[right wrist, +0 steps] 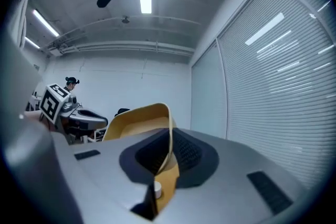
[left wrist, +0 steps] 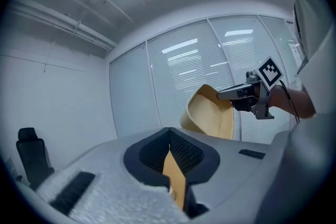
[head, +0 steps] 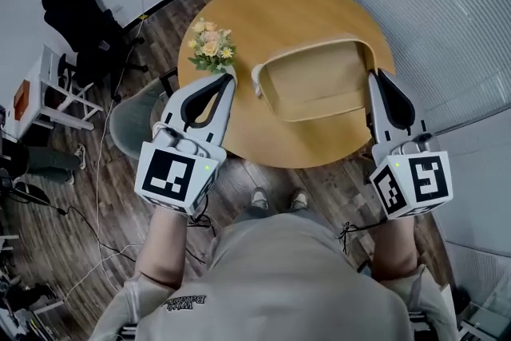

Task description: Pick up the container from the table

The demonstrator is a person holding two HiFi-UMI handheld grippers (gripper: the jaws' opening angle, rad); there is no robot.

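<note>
A tan, shallow container (head: 318, 81) with rounded corners hangs between my two grippers over the round wooden table (head: 271, 8). My left gripper (head: 231, 77) is shut on its left rim, and my right gripper (head: 374, 77) is shut on its right rim. In the left gripper view the rim runs between the jaws of the left gripper (left wrist: 174, 168), with the container (left wrist: 210, 113) and the right gripper (left wrist: 245, 94) beyond. In the right gripper view the right gripper (right wrist: 165, 165) pinches the container (right wrist: 137, 117) wall, and the left gripper (right wrist: 79, 118) shows at the far side. Only walls and blinds lie behind it there.
A small bouquet of flowers (head: 211, 44) stands on the table's left edge, close to the left gripper. A grey chair (head: 128, 122) sits under that edge. A black office chair (head: 80, 12) and a white rack (head: 52, 92) stand at the left, with cables on the wooden floor.
</note>
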